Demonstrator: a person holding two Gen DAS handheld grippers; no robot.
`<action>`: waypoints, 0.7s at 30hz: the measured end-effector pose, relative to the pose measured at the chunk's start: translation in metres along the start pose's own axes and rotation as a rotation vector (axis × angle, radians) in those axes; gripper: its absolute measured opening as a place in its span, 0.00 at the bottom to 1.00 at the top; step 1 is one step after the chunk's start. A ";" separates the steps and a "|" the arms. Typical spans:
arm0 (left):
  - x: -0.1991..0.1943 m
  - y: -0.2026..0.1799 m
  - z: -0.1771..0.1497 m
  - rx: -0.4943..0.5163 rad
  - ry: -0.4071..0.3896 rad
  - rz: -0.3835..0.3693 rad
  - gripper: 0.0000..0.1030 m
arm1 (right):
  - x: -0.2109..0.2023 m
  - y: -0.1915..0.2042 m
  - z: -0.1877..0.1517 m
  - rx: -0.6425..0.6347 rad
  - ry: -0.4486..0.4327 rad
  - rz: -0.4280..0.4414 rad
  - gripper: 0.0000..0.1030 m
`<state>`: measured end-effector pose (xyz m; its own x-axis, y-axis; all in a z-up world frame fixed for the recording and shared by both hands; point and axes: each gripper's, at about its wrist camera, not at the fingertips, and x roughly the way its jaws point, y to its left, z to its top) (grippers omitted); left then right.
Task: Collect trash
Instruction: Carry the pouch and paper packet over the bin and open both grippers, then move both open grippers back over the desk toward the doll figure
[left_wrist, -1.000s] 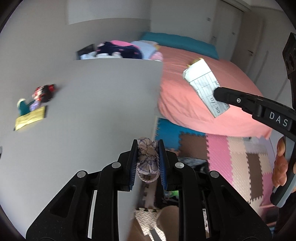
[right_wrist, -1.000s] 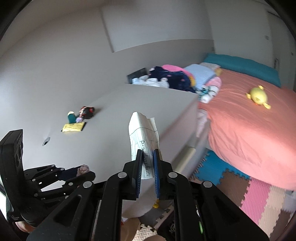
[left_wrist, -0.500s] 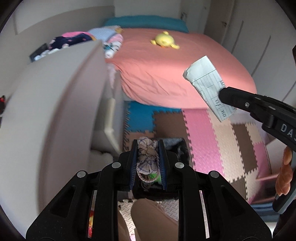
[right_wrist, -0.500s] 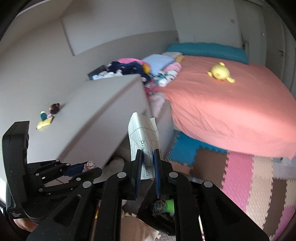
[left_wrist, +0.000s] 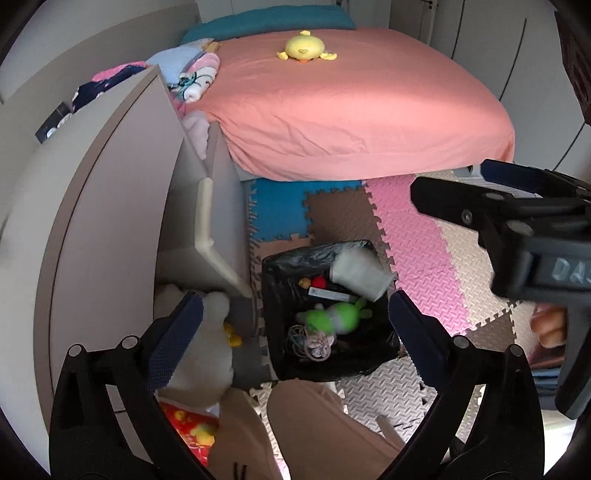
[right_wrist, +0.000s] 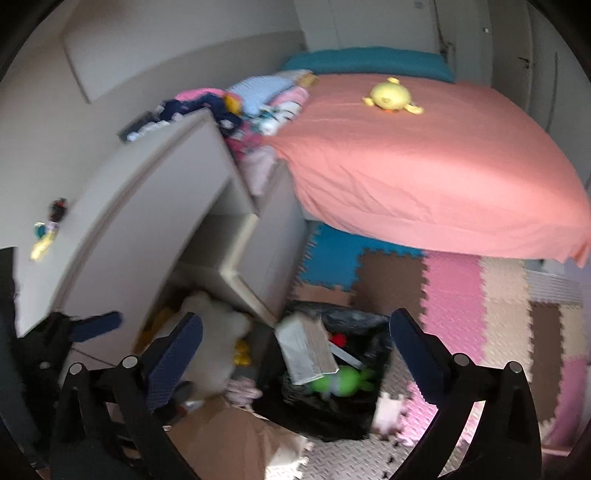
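Since a second earlier both tongs (left_wrist: 295, 317) (right_wrist: 295, 332) had swung off the worktop (left_wrist: 92, 206) and spread apart, paper (left_wrist: 360, 271) and cloth wad (left_wrist: 319, 341) in the bin (left_wrist: 280, 269), though the paper, perched at its rim, might tip out.

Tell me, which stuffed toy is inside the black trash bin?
The green one. It lies in the black-lined bin, while the yellow duck sits on the pink bed and the white plush lies under the desk.

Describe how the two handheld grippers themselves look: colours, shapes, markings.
Both are matte black plastic with silver screws. The left gripper and right gripper each have two angular fingers tipped with dark blue textured pads. The right one's body carries pale lettering, partly legible as "DAS". No cables visible.
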<state>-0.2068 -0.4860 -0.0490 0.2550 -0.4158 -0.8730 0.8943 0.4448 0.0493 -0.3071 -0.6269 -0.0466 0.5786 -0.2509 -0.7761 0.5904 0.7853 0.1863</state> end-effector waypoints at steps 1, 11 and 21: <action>0.001 0.003 0.001 -0.008 0.003 0.000 0.94 | 0.000 -0.001 0.000 -0.004 -0.005 0.009 0.98; -0.018 0.029 0.003 -0.078 -0.037 0.004 0.94 | -0.006 0.019 0.013 -0.049 -0.039 0.042 0.98; -0.057 0.100 0.001 -0.205 -0.111 0.082 0.94 | -0.010 0.088 0.045 -0.142 -0.090 0.173 0.98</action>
<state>-0.1312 -0.4185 0.0067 0.3722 -0.4513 -0.8111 0.7788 0.6272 0.0084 -0.2355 -0.5807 0.0053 0.7157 -0.1497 -0.6822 0.3964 0.8912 0.2204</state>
